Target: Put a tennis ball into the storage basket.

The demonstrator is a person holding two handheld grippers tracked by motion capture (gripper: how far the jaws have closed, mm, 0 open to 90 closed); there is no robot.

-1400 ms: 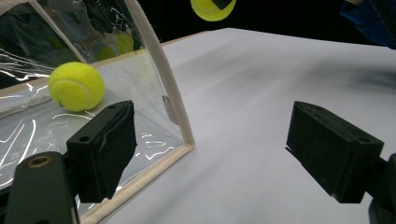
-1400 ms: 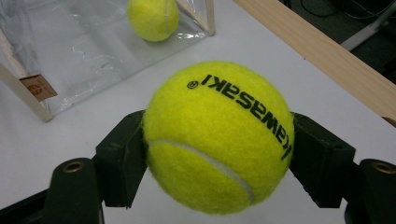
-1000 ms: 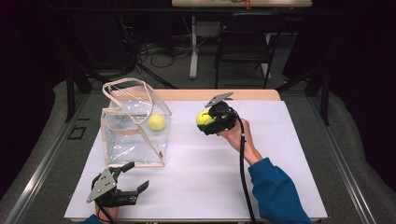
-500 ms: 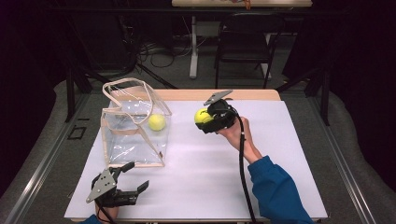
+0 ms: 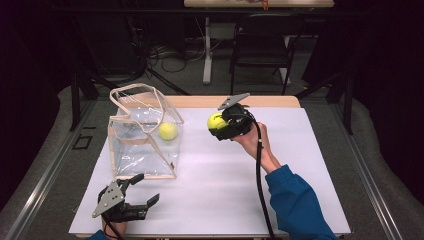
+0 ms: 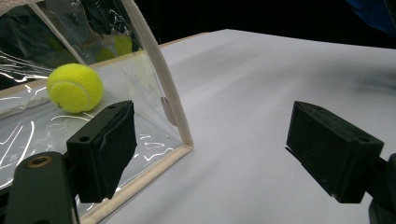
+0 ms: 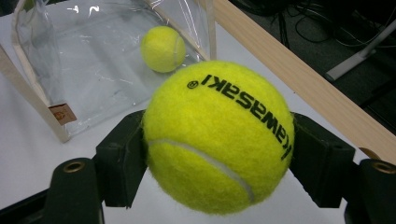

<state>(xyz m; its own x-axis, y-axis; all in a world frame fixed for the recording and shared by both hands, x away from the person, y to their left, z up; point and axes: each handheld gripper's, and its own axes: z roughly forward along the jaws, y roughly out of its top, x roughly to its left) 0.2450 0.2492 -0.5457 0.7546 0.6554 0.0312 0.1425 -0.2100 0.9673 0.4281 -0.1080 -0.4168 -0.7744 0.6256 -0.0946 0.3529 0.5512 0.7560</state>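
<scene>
Clamping a tennis ball (image 5: 216, 121) above the table, the right gripper (image 5: 223, 124) sat right of the clear bag (image 5: 142, 132); bag mouth lay leftward. Left gripper (image 5: 141, 191) idled, jaws apart, near bag's front.

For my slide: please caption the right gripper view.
Right gripper clamps a tennis ball near the clear bag.

Fuzzy yellow felt tennis ball (image 7: 218, 137) sits between matt black plastic jaws. Upper left, the glossy, crinkled clear plastic bag (image 7: 100, 60) has beige cloth trim. Matt white tabletop (image 5: 225, 185), pale wood edge.
</scene>
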